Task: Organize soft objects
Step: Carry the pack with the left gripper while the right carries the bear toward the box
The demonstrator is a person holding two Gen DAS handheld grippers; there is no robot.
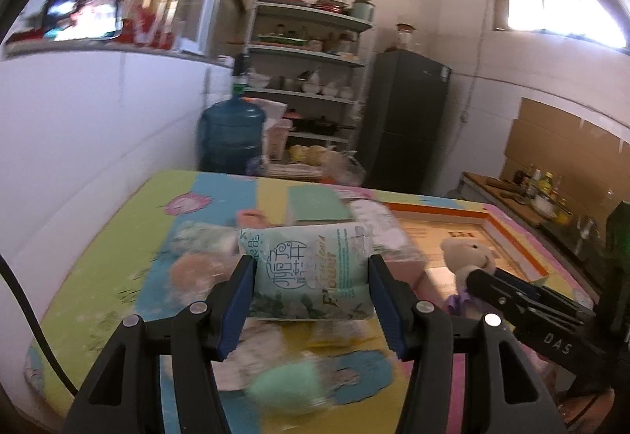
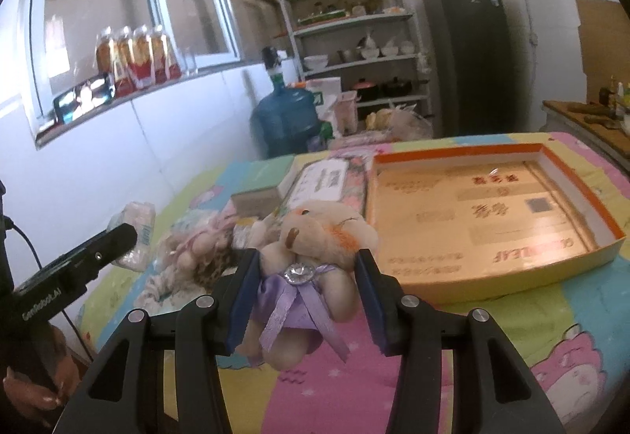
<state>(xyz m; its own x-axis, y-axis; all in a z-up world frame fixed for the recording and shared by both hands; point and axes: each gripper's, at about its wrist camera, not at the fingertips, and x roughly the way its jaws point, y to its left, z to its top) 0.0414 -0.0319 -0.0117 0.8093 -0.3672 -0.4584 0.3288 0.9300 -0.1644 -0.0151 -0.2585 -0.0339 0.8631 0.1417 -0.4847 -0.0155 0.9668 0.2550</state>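
My left gripper (image 1: 311,272) is shut on a pale green tissue pack (image 1: 309,270) and holds it above the colourful mat. My right gripper (image 2: 305,276) is shut on a small beige teddy bear (image 2: 311,264) with a purple ribbon, held above the mat; the bear also shows in the left wrist view (image 1: 466,256). A shallow orange-rimmed cardboard box (image 2: 598,249) lies open on the mat to the right of the bear; it also shows in the left wrist view (image 1: 437,215). The left gripper shows at the left edge of the right wrist view (image 2: 114,241).
Other soft items lie on the mat: a plush pile (image 2: 193,256), a mint sponge (image 1: 287,388), a wrapped pack (image 2: 327,182) and a green box (image 1: 317,203). Behind the table stand a water jug (image 2: 285,119), shelves (image 2: 354,40) and a dark fridge (image 2: 470,60).
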